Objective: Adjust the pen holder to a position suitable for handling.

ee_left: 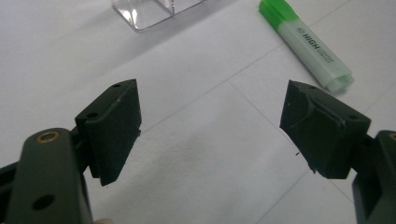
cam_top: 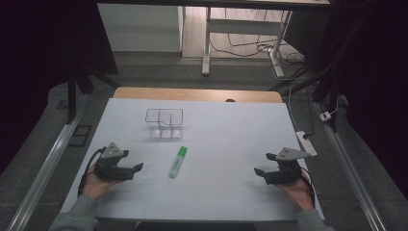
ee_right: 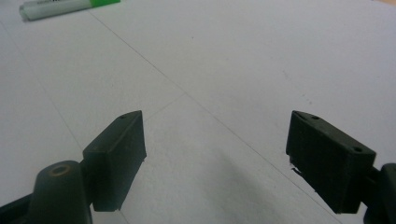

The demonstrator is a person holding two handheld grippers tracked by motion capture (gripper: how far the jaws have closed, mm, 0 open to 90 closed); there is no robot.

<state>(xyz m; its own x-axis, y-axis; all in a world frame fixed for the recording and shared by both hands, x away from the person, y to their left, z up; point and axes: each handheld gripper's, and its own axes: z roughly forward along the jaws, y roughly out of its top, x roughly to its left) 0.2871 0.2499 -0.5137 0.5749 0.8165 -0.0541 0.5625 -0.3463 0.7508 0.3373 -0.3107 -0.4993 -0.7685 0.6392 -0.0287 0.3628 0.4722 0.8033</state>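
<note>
A green highlighter (cam_top: 177, 161) lies capped on the white table cover (cam_top: 226, 130), near the middle. Behind it stands a clear plastic organiser (cam_top: 164, 122) with dividers, nothing visible inside. My left gripper (cam_top: 137, 170) rests low at the left, open, its jaws wide apart over bare cover; the highlighter (ee_left: 306, 44) lies ahead of it to the right, and the organiser's corner (ee_left: 149, 11) shows at the top. My right gripper (cam_top: 262, 172) rests at the right, open, with nothing between its jaws. In the right gripper view the highlighter (ee_right: 65, 7) lies far off at the top left.
The wooden table edge (cam_top: 197, 94) shows behind the cover. A white power strip (cam_top: 306, 143) and cables lie on the floor at the right. A metal rail (cam_top: 43, 171) runs along the left side, another along the right. Desk legs stand farther back.
</note>
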